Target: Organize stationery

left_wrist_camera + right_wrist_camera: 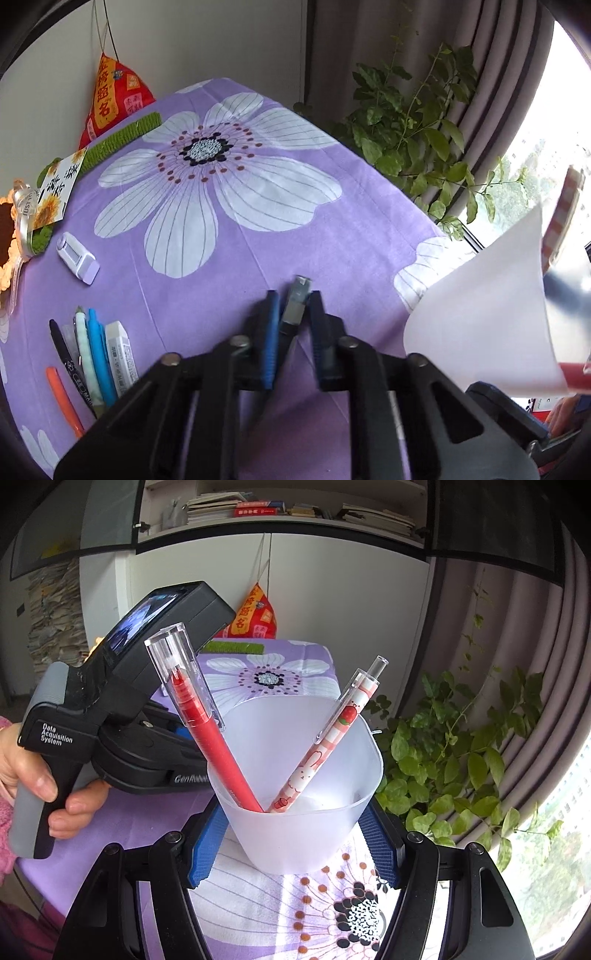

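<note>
My left gripper is shut on a small grey pen-like item, held above the purple flowered tablecloth. My right gripper is shut on a translucent white cup, which holds a red capped pen and a pink rabbit-print pen. The cup shows at the right of the left wrist view. On the cloth at left lie several pens, an orange pen, a white eraser and a white correction tape. The left gripper's body sits left of the cup.
A red pouch, a green crochet strip and a sunflower card lie at the table's far left. A leafy plant and curtain stand beyond the table's right edge. Shelves of books are above.
</note>
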### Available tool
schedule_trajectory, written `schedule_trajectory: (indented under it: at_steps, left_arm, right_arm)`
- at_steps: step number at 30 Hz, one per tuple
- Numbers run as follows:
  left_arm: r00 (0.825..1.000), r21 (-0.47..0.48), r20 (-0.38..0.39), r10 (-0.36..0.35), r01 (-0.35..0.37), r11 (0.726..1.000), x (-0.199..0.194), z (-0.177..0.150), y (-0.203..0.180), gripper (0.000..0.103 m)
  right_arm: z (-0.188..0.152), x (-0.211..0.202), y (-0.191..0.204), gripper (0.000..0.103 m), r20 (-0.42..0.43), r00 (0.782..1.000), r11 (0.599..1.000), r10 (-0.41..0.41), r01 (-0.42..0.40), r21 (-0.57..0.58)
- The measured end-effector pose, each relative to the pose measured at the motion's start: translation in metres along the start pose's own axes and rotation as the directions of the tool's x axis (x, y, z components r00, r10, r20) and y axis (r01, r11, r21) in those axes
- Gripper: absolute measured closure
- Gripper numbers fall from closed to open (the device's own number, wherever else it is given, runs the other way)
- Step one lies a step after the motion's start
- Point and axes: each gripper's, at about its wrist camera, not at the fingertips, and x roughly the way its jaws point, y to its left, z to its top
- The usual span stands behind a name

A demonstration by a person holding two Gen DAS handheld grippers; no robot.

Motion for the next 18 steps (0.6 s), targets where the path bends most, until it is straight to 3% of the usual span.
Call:
schedule_trajectory:
  at_steps: [3, 11, 16, 18]
  left_arm:
    - [1.000, -0.038, 0.000, 0.009, -0.009, 0.999, -0.006, 0.001, 0.007, 0.094]
    - [0.987, -0.124, 0.158, 0.002, 0.018, 0.992, -0.086, -0.004, 0.026, 0.095]
    - [0.958, -0.169, 0.288, 0.004, 0.047, 0.984, -0.142, -0.010, 0.032, 0.095]
    - [0.933, -0.189, 0.360, -0.003, 0.076, 0.979, -0.166, -0.007, 0.034, 0.095]
  right_arm:
    - [-0.001, 0.001, -0.001, 0.033, -0.001, 1.000, 1.000, 0.002, -0.002, 0.005]
    - [0.001, 0.001, 0.000, 0.033, 0.008, 1.000, 1.000, 0.021, -0.021, 0.002]
    - [0.003, 0.003, 0.007, 0.033, 0.012, 0.999, 0.999, 0.036, -0.036, -0.010]
    - [0.004, 0.004, 0.011, 0.033, 0.013, 0.999, 0.999, 0.046, -0.046, -0.020]
